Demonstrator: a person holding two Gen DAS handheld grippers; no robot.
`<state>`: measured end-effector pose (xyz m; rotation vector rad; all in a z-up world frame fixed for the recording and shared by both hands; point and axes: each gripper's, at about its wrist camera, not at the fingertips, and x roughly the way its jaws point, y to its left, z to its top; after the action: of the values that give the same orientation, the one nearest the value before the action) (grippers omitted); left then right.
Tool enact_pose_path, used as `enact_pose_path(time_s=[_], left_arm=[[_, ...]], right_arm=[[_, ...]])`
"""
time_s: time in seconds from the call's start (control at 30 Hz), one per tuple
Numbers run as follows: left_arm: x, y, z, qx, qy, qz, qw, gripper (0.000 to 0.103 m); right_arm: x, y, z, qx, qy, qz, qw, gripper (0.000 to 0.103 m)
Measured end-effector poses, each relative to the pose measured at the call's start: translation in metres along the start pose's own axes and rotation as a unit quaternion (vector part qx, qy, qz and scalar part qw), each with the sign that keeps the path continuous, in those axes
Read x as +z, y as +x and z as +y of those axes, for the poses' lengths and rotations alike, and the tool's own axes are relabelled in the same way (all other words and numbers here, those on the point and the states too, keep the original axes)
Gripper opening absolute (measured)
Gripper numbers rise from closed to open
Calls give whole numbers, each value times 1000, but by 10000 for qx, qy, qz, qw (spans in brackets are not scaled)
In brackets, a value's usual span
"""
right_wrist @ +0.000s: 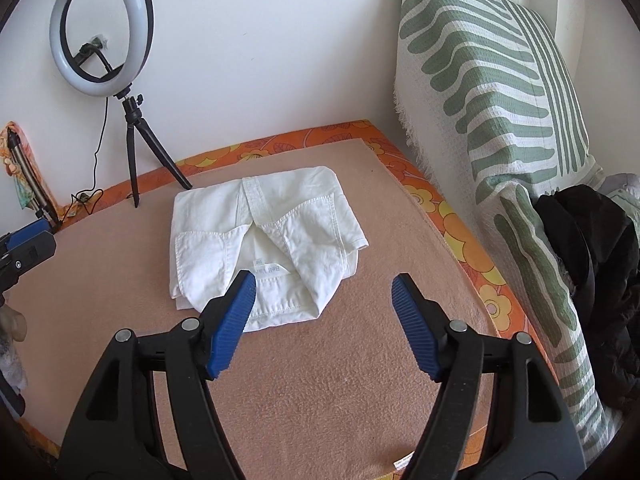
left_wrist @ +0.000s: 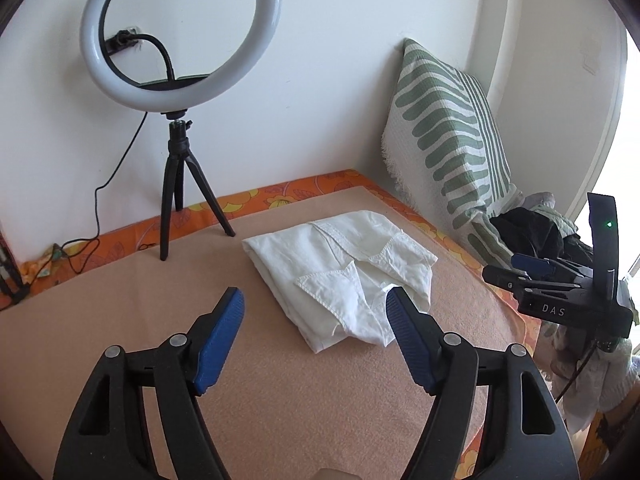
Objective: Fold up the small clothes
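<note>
**Desk editor:** Jaws first — are they gripping anything?

**Photographer:** Both pairs are standing released and empty. The left gripper (left_wrist: 315, 296) is hovering with its blue pads spread apart, nothing between them, and the right gripper (right_wrist: 323, 282) is doing the same. No cloth is hanging from either.

**Desk editor:** Where are the white shorts lying?

**Photographer:** The white shorts (right_wrist: 264, 236) are resting folded on the tan blanket (right_wrist: 360, 360) covering the bed, in a compact bundle with the pockets facing up. They are sitting ahead of and below both grippers, toward the wall, near the ring light (left_wrist: 180, 32) on its tripod.

**Desk editor:** Which side is closer?

**Photographer:** In the left wrist view the bundle is sitting ahead and toward that gripper's right finger; in the right wrist view it is sitting toward that gripper's left finger. So it is lying between the two hands, neither clearly nearer. Its longer side is running from the near edge toward the wall.

**Desk editor:** And the next garment?

**Photographer:** A dark pile of clothes (right_wrist: 592, 248) is waiting beside the striped cushion (right_wrist: 492, 92), on the right hand's side, so that hand looks better placed to reach it.
</note>
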<state>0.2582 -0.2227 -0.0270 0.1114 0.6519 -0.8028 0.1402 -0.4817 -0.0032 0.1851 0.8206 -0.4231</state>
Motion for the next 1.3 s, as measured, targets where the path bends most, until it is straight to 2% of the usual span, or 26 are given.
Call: enact_pose_path(time_s=[0.07, 0.17, 0.43, 0.53, 0.67, 0.93, 1.13, 1.3], left_arm=[[-5, -20, -4, 5, 39, -177, 9998, 80], [-14, -45, -11, -12, 83, -342, 9994, 81], [-47, -92, -22, 218, 169, -469, 9985, 86], [-60, -102, -22, 336, 188, -422, 9984, 88], [-77, -111, -22, 459, 285, -509, 9972, 99], [-87, -115, -23, 340, 209, -536, 9978, 99], [-92, -118, -30, 574, 374, -584, 9959, 99], [-94, -123, -30, 594, 375, -647, 9954, 99]], right_arm=[[-5, -16, 7, 17, -90, -138, 9999, 81], [-15, -38, 18, 41, -199, -302, 9993, 87], [-46, -90, 39, 75, -298, -719, 9969, 103], [-57, -103, 47, -15, -367, -835, 9958, 103], [-73, -115, 57, -155, -435, -903, 9948, 103], [-100, -126, 62, -249, -330, -942, 9947, 103], [-107, -130, 62, -311, -385, -920, 9945, 103], [-105, -137, 62, -325, -388, -999, 9937, 103]])
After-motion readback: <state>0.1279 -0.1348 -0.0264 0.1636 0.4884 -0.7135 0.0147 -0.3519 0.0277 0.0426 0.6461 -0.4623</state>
